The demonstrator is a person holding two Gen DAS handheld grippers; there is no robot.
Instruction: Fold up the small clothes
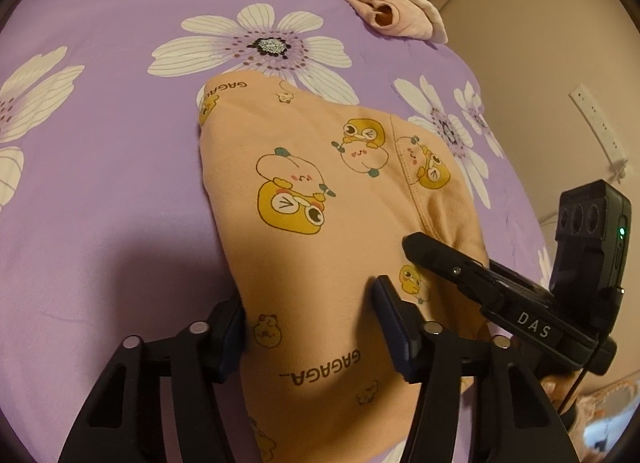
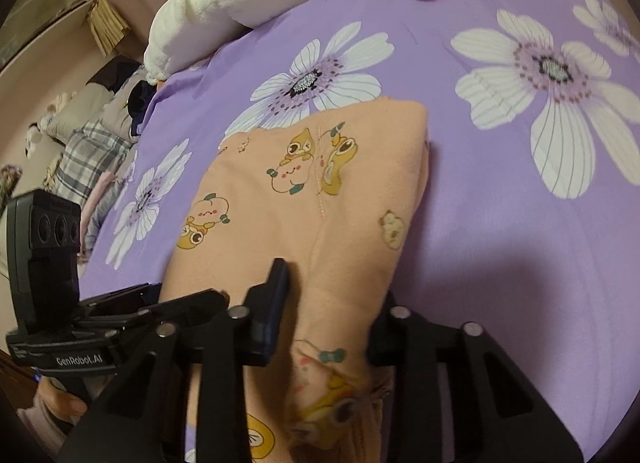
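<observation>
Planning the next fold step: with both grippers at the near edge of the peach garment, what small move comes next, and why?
Probably close both grippers on the near edge, then lift. The left gripper and right gripper both stand open astride the peach garment, which lies partly folded on the purple bedspread.

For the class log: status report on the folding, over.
Left hand-held gripper open, astride peach garment. Right hand-held gripper open, likewise. Pink clothes far off, clear.

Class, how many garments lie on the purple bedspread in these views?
2. The peach garment lies mid-bed, between both tongs; a pink garment sits bunched at the bedspread's far edge. Others may lie out of view.
</observation>
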